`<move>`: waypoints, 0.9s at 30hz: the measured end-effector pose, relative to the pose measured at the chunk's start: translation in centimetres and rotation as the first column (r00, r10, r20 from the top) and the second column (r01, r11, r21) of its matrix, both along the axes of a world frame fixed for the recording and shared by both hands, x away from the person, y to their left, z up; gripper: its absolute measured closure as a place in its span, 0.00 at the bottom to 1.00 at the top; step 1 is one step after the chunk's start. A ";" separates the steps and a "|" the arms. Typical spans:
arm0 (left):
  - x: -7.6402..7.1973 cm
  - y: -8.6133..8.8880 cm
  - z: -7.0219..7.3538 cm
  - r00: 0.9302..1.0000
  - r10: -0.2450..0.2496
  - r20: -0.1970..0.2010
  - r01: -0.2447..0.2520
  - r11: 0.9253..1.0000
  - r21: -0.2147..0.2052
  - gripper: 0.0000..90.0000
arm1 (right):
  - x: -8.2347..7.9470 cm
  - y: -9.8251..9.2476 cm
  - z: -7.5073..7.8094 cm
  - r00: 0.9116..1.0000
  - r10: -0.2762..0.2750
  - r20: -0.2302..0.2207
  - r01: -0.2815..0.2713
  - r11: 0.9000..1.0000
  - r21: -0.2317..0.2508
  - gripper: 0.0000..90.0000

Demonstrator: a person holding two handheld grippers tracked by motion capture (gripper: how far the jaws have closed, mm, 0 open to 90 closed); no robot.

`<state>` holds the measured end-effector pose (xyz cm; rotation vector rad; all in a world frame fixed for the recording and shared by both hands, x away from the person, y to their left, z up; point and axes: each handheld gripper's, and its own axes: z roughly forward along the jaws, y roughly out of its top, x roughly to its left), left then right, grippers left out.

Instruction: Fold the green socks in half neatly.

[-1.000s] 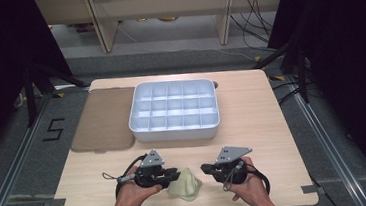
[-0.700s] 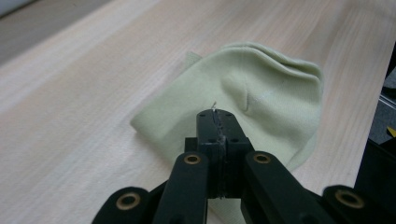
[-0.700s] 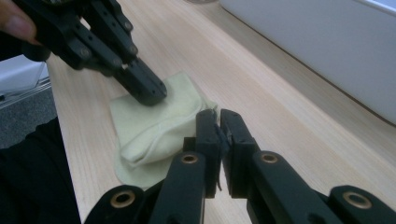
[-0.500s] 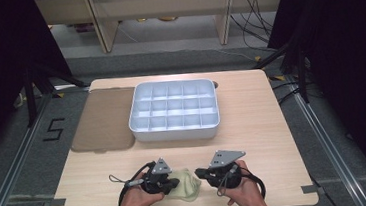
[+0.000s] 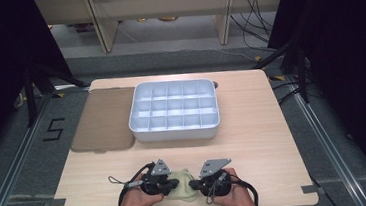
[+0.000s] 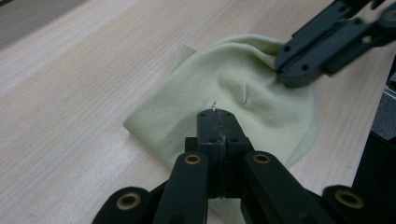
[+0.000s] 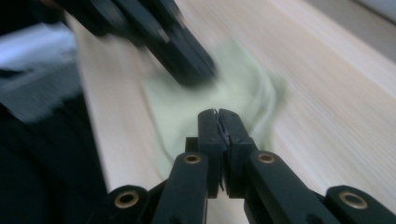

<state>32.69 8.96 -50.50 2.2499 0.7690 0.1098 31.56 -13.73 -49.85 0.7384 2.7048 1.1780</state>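
one sign can be read: a black digit "5" [image 5: 53, 129], marked in tape on the grey floor [image 5: 20, 162] to the left of the table [image 5: 254, 142], level with the white compartment tray [image 5: 175, 129] that stands on it. no other text, label or brand can be read on the tray, the table or anything else in view.
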 end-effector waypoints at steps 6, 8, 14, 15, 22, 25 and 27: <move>-0.1 0.0 0.0 1.000 -0.001 0.004 0.001 1.000 0.005 0.99 | 0.2 -1.7 -0.1 0.995 -0.093 0.044 0.097 0.990 -0.102 1.00; -0.2 -0.1 -0.1 1.000 0.021 0.008 -0.021 1.000 0.000 0.99 | 0.3 -1.9 0.2 0.993 -0.106 0.045 0.109 0.992 -0.058 1.00; -0.1 -0.2 0.0 1.000 0.002 0.017 -0.003 1.000 0.007 0.99 | 0.2 -0.8 1.8 0.992 -0.073 0.102 0.073 0.997 0.004 1.00; -0.1 -0.2 0.0 1.000 -0.004 0.020 0.004 1.000 0.008 0.99 | 0.4 -0.5 2.0 0.992 -0.065 0.106 0.065 0.998 0.009 1.00; -0.2 -0.2 -0.1 1.000 0.009 0.021 -0.009 1.000 0.000 0.98 | 2.9 1.1 0.5 0.997 -0.058 0.040 0.059 0.998 -0.002 1.00; -0.2 -0.3 -0.1 1.000 0.009 0.025 -0.008 1.000 -0.011 0.98 | 3.3 0.8 0.3 0.996 -0.083 0.025 0.084 0.996 -0.021 1.00; -0.2 -0.3 -0.1 1.000 0.013 0.024 -0.013 1.000 -0.012 0.98 | 3.4 0.6 0.0 0.994 -0.099 0.044 0.101 0.995 -0.026 1.00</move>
